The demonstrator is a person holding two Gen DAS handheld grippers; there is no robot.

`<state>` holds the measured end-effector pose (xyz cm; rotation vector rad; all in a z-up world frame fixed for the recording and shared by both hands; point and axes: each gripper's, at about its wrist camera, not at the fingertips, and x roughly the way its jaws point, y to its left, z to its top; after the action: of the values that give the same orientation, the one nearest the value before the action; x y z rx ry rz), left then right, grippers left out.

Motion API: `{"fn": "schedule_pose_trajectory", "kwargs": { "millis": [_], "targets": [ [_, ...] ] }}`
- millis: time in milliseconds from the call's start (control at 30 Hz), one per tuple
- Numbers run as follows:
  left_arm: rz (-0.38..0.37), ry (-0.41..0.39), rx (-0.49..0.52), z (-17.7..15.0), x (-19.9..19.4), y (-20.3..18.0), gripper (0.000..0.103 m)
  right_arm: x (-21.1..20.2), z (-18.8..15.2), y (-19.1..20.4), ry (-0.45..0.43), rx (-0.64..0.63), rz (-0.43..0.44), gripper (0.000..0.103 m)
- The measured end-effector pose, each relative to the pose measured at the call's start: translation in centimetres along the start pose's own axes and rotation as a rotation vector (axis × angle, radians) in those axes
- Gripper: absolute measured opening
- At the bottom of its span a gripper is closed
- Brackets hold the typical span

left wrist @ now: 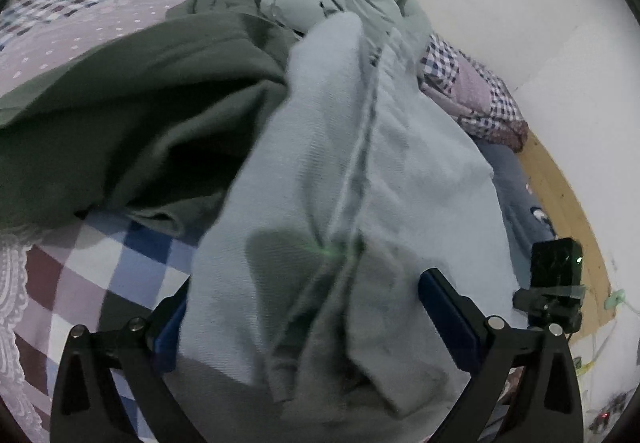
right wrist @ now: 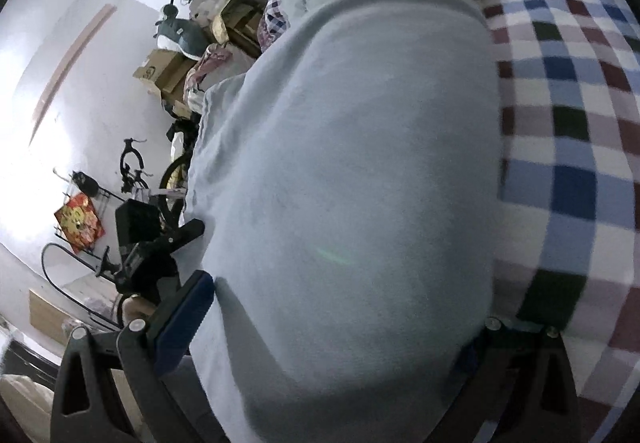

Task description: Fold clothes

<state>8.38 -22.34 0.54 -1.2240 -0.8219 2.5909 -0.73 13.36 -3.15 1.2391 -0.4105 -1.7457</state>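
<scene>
Across the checked bed [left wrist: 120, 267], pale garment [left wrist: 340, 171] between wide-open left hand-held gripper [left wrist: 304, 307]; right hand-held gripper [right wrist: 332, 327] likewise spread. Best pinched at matching edges.

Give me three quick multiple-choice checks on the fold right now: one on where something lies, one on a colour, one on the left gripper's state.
1. Where does the dark olive garment lie relative to the pale blue garment in the left wrist view?
A. to its left
B. to its right
C. hidden under it

2. What colour is the cloth filling the right wrist view?
A. red
B. pale blue
C. black

3. How do the left gripper's jaws stand?
A. pinched shut
B. wide apart
C. out of view

Answers: 1 A, the olive cloth fills the picture's left side. 2 B, a pale blue fabric covers the checked bedsheet. 3 B, the blue pads stand far apart with cloth between them.
</scene>
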Motion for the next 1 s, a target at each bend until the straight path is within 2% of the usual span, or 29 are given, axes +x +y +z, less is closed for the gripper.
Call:
{"fn": "schedule_pose_trajectory", "kwargs": {
  "millis": [100, 200, 233, 267, 333, 400, 467, 533, 633, 733, 867, 1000],
  "targets": [
    [0.015, 0.004, 0.023, -0.1, 0.1, -0.6, 0.103, -0.1, -0.4, 0.4, -0.005, -0.021, -0.010, 0.103],
    [0.001, -0.003, -0.001, 0.2, -0.1, -0.4, 0.102, -0.1, -0.6, 1.0, -0.004, -0.030, -0.001, 0.103],
    [-0.007, -0.009, -0.013, 0.2, -0.3, -0.3, 0.099, -0.2, -0.7, 1.1, -0.009, -0.033, -0.010, 0.098],
    [-0.011, -0.014, -0.023, 0.2, -0.4, -0.2, 0.095, -0.4, -0.6, 1.3, -0.018, -0.037, -0.037, 0.087],
    [-0.008, -0.021, -0.033, 0.0, -0.7, -0.2, 0.078, -0.5, -0.6, 1.7, -0.031, -0.046, -0.052, 0.077],
    [-0.018, -0.025, -0.029, -0.3, -1.2, -0.5, 0.068, -0.9, -0.8, 2.6, -0.053, -0.064, -0.086, 0.068],
    [-0.034, -0.037, -0.028, -0.4, -1.7, -0.7, 0.058, -1.2, -1.0, 3.3, -0.073, -0.083, -0.118, 0.053],
    [-0.057, -0.053, -0.040, -0.4, -2.3, -0.7, 0.045, -1.5, -1.2, 4.3, -0.088, -0.108, -0.143, 0.048],
    [-0.082, -0.073, -0.045, -0.3, -2.9, -1.2, 0.036, -2.0, -1.6, 5.4, -0.110, -0.143, -0.178, 0.044],
    [-0.099, -0.087, -0.018, -0.4, -3.5, -2.4, 0.032, -2.5, -1.9, 6.4, -0.132, -0.178, -0.206, 0.042],
    [-0.150, -0.061, 0.031, -1.5, -4.2, -4.8, 0.030, -3.8, -2.8, 7.6, -0.146, -0.213, -0.238, 0.041],
    [-0.194, -0.022, 0.083, -2.9, -3.4, -9.2, 0.030, -7.4, -3.8, 7.1, -0.138, -0.213, -0.270, 0.041]
  ]
}}
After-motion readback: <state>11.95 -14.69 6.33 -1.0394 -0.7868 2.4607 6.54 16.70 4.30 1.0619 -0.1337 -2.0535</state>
